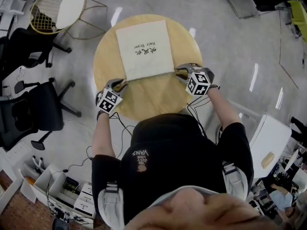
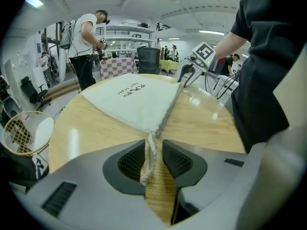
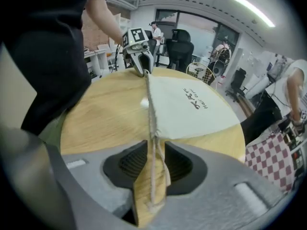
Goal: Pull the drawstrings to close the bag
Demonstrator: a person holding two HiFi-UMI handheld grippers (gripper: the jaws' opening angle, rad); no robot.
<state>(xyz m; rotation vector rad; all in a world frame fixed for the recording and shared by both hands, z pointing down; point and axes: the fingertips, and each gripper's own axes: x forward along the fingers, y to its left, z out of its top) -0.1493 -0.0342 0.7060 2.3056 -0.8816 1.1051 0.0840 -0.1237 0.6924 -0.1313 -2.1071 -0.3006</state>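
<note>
A cream drawstring bag (image 1: 144, 47) with dark print lies flat on the round wooden table (image 1: 153, 97), its mouth edge toward me. My left gripper (image 1: 119, 85) is at the bag's near left corner and my right gripper (image 1: 181, 72) at the near right corner. In the left gripper view the left drawstring (image 2: 149, 157) runs between the jaws of the left gripper (image 2: 153, 150), which stand apart from it. In the right gripper view the right drawstring (image 3: 154, 171) lies loose between the spread jaws of the right gripper (image 3: 156, 147). Both grippers are open.
A wire-frame chair (image 1: 57, 8) stands beyond the table at the far left, and black office chairs (image 1: 29, 109) are on the left. A person (image 2: 86, 47) stands in the background by a checkered table (image 2: 117, 66). My own torso is close to the table's near edge.
</note>
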